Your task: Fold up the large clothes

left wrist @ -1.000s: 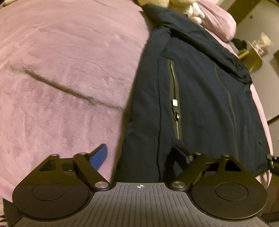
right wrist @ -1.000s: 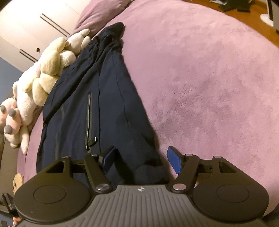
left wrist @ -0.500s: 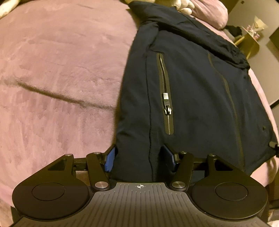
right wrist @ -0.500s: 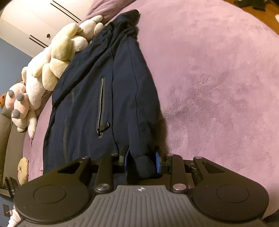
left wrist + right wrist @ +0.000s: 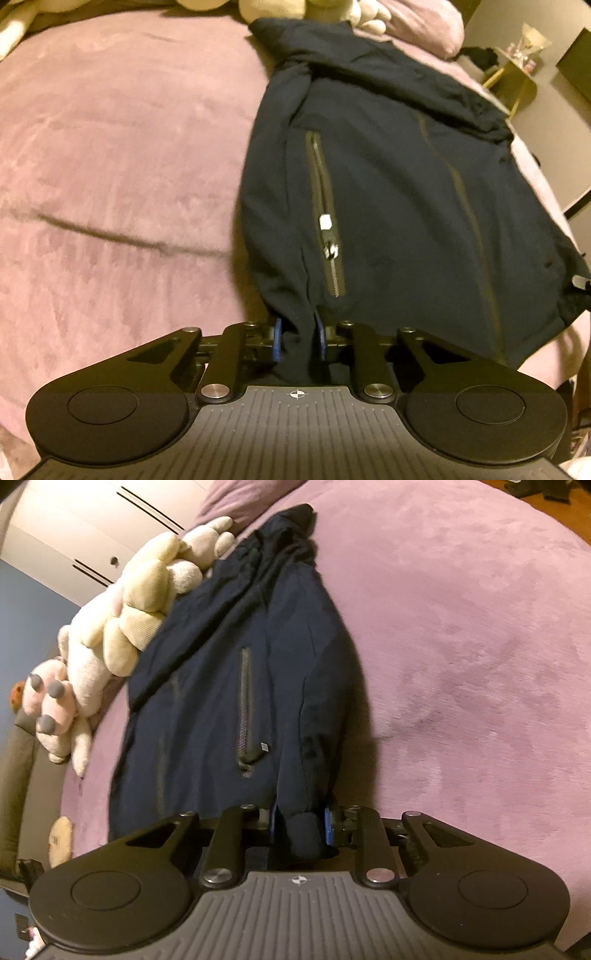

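Both grippers narrowed since a second ago. Left wrist: left gripper (image 5: 298, 339) closing, pads pinching navy jacket (image 5: 388, 206) hem; pocket zipper (image 5: 327, 218) just ahead, white tag unreadable. Right wrist: right gripper (image 5: 301, 821) closing, clamping jacket cuff; rest lies ahead on purple blanket (image 5: 461, 627).

A home bedroom: a bed under a plush mauve blanket (image 5: 461, 627) fills the view ahead of the tongs. Cream and pink stuffed animals (image 5: 122, 635) lie far left of them beside a mauve pillow (image 5: 424, 26), with white wardrobe doors (image 5: 74, 528) behind.
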`<state>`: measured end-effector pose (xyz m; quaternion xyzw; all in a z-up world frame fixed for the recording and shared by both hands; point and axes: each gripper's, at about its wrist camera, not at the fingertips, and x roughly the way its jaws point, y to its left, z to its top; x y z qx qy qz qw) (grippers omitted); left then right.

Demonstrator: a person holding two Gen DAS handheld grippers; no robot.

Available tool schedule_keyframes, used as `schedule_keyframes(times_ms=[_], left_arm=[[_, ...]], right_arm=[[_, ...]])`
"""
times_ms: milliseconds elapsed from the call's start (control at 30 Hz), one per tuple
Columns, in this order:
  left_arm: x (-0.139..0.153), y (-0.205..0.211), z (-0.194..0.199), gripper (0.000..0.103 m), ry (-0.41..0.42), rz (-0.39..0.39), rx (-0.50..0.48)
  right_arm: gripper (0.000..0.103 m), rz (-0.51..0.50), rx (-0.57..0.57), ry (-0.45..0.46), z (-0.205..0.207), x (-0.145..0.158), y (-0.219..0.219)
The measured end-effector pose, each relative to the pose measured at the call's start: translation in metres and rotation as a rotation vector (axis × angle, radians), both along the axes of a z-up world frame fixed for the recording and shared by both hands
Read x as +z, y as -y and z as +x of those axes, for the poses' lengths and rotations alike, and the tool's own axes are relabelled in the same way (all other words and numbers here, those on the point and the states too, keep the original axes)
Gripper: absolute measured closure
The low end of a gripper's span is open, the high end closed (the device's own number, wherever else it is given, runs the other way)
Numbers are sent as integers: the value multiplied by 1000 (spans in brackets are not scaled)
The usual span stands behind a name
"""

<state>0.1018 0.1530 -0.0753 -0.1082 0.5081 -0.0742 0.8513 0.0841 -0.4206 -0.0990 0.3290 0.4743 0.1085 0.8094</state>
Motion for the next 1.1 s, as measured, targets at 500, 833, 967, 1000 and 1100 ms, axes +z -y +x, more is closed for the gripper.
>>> schedule_keyframes(times_ms=[500, 833, 967, 1000, 1100], left_arm=[[61, -48, 93, 85, 198, -391, 264], [-6, -47, 206, 81, 22, -364, 492], [-20, -53, 213, 80, 4, -400, 511], [-21, -58, 212, 79, 0, -433, 517], [-13, -70, 199, 72, 14, -505, 536]], right_arm=[[82, 197, -143, 169, 69, 59, -2], [82, 107, -370, 56, 199, 26, -5], [81, 13, -350, -29, 231, -10, -17], [81, -2, -342, -27, 232, -15, -19], [80, -27, -306, 4, 233, -17, -22]])
